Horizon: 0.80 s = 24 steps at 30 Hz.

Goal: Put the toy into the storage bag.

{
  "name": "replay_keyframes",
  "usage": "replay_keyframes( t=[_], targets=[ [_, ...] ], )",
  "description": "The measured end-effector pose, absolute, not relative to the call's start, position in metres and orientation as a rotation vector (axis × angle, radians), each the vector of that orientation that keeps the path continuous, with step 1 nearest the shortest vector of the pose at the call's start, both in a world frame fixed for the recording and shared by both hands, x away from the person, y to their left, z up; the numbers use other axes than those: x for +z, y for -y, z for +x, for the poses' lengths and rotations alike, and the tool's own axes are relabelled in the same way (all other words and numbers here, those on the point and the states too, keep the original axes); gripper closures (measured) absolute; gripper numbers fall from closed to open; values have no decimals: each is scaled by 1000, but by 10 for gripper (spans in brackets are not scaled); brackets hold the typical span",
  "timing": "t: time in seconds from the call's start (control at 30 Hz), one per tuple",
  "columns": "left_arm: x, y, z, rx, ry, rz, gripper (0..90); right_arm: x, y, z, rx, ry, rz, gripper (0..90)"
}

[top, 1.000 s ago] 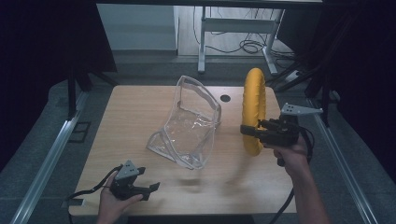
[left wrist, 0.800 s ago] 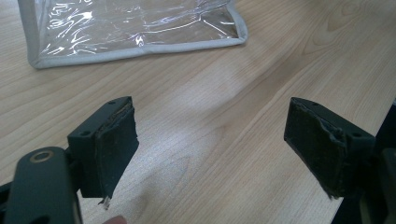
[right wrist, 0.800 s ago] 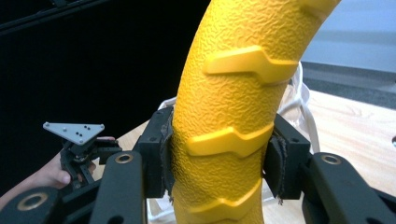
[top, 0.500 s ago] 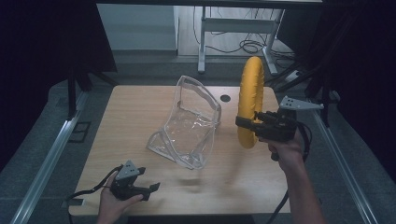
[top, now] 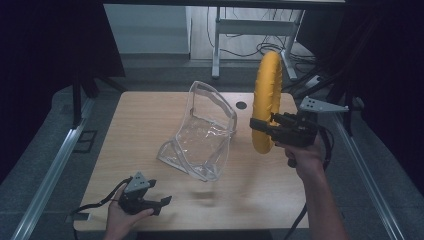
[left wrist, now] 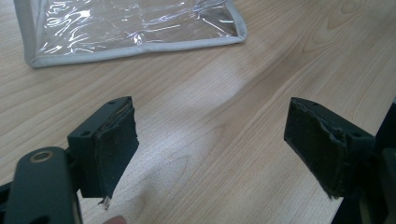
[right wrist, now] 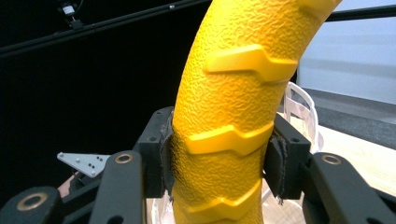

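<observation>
The right gripper (top: 260, 126) fingers are clamping the yellow ring (top: 266, 95) above the bench's right edge; bagging in the clear pouch (top: 202, 135) is pending, left gripper (top: 161, 204) fingers gaping empty.

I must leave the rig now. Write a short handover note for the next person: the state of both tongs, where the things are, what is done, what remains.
Right tongs: shut on the yellow ridged rubber ring, held upright above the right side of the wooden table.
Left tongs: open, holding nothing, low over the table's near left edge.
Clear plastic pouch with grey trim: at the table's centre, mouth open and facing up.
Done: ring lifted.
Left: probably putting the ring into the pouch; the left tongs may need to steady it.
</observation>
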State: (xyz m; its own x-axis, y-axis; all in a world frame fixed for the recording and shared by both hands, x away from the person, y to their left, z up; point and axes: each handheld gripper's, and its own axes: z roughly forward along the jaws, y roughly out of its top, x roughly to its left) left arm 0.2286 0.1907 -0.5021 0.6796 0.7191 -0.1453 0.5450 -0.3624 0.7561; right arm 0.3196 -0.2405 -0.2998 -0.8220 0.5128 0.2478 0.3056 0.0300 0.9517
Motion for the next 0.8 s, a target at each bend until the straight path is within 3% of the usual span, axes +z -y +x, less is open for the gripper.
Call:
replay_keyframes(
  t=[0.8],
  targets=[
    [-502,-191,228,260,-969,2060,171,-243,196,309,2054,-2002,664,500]
  ],
)
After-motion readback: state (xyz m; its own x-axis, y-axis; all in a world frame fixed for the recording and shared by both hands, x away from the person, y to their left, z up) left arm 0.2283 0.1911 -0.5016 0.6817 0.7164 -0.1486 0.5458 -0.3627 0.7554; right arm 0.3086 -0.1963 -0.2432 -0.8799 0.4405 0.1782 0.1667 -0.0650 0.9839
